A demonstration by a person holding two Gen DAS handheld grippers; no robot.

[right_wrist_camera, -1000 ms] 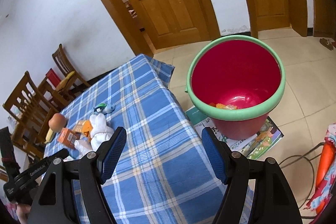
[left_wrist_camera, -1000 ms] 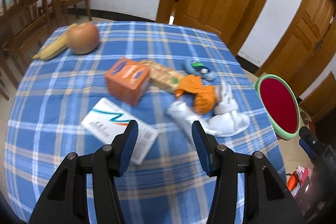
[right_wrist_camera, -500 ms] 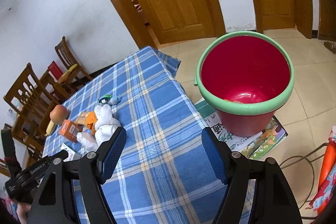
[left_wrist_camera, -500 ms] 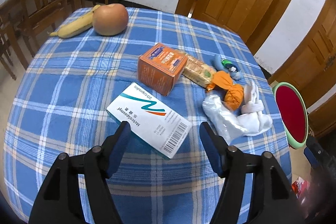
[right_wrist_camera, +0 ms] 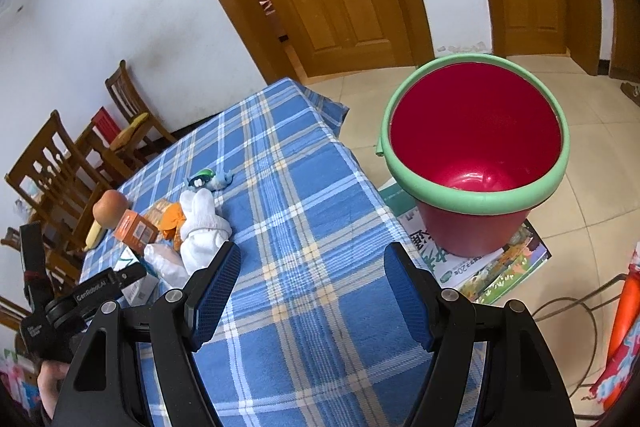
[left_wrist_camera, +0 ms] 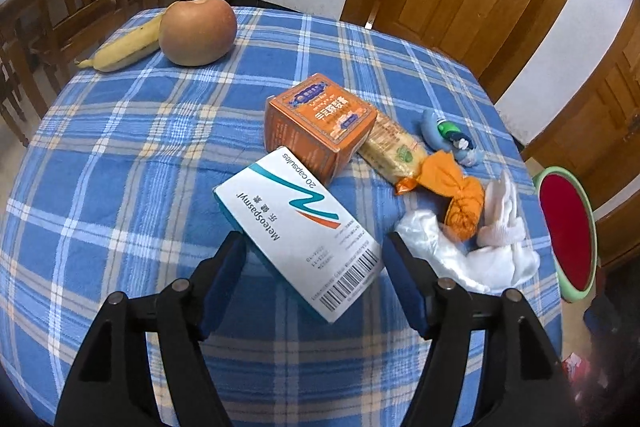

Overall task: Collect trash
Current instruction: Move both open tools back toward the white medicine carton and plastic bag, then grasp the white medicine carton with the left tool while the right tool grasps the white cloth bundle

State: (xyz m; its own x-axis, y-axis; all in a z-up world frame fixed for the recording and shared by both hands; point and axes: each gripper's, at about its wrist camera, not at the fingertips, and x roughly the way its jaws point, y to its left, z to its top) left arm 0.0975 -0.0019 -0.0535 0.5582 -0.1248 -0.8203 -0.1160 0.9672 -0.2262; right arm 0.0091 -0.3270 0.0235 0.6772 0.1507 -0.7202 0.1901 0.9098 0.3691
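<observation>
white card, teal stripe — the medicine box (left_wrist_camera: pixel 298 227) now lies between the tips of the left gripper (left_wrist_camera: pixel 312 261), where a second ago it sat ahead of the fingers with cloth showing in between. the gripper has closed in on it over the last second, fingers spread wide, one pad at each long side of the near end, neither clearly touching. so the reach looks done and the next move is probably the squeeze. the box lies skewed across the gap, so it may twist as the pads meet it.

the rest of the trash waits just beyond on the checked tablecloth (left_wrist_camera: pixel 120 163): an orange carton (left_wrist_camera: pixel 316 121) touching the box's far corner, a cracker packet (left_wrist_camera: pixel 390 147), orange wrappers (left_wrist_camera: pixel 456 191), white crumpled plastic (left_wrist_camera: pixel 460 251).

the right gripper (right_wrist_camera: pixel 312 291) hangs empty, fingers apart, over the table edge; the red bucket (right_wrist_camera: pixel 474 205) has slid closer and more central in its view — the drop point, standing on the floor just beside the table.
</observation>
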